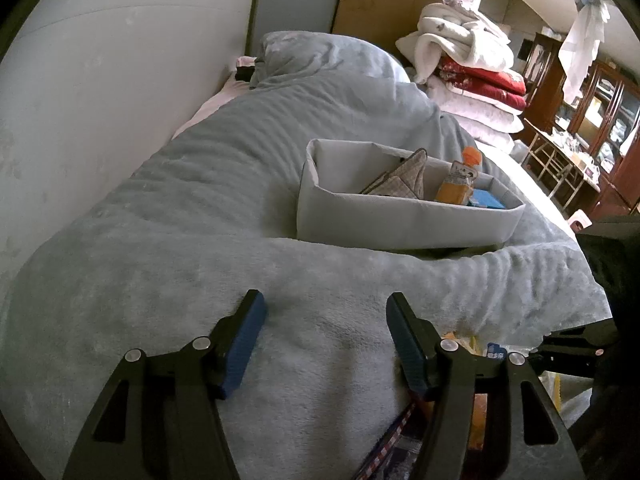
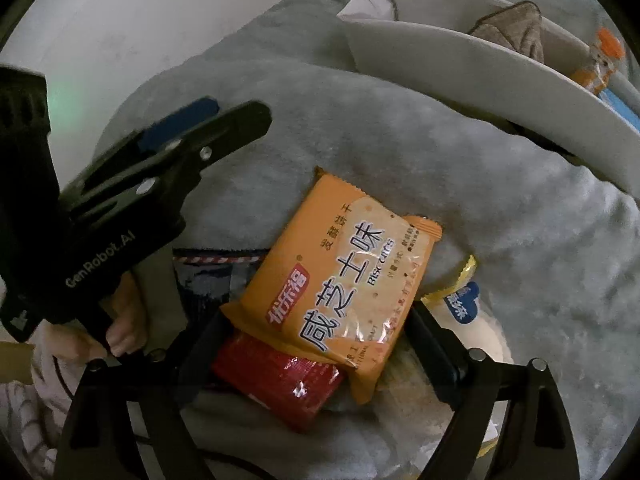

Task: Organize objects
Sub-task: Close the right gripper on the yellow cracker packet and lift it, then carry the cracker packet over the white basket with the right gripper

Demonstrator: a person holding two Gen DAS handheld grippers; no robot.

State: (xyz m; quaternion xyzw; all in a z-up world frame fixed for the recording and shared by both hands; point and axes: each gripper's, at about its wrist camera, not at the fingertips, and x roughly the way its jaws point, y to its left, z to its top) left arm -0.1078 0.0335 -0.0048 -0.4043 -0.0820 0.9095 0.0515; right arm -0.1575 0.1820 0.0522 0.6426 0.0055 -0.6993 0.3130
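Orange biscuit packet (image 2: 340,284), crinkled, between parted right tongs (image 2: 320,340), left tongs (image 1: 324,340) empty, apart.

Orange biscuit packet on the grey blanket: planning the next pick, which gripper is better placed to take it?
Right. The right gripper straddles the orange biscuit packet with open jaws; the left gripper hangs open above bare grey blanket.

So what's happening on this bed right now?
A person with a gripper in each hand is sorting snacks on a grey blanket into a grey fabric bin, which already holds a pouch, an orange drink pouch and a blue box. The right gripper has its fingers open around the orange biscuit pack, which lies on a red packet; nothing is lifted yet. The left gripper hangs open and empty.
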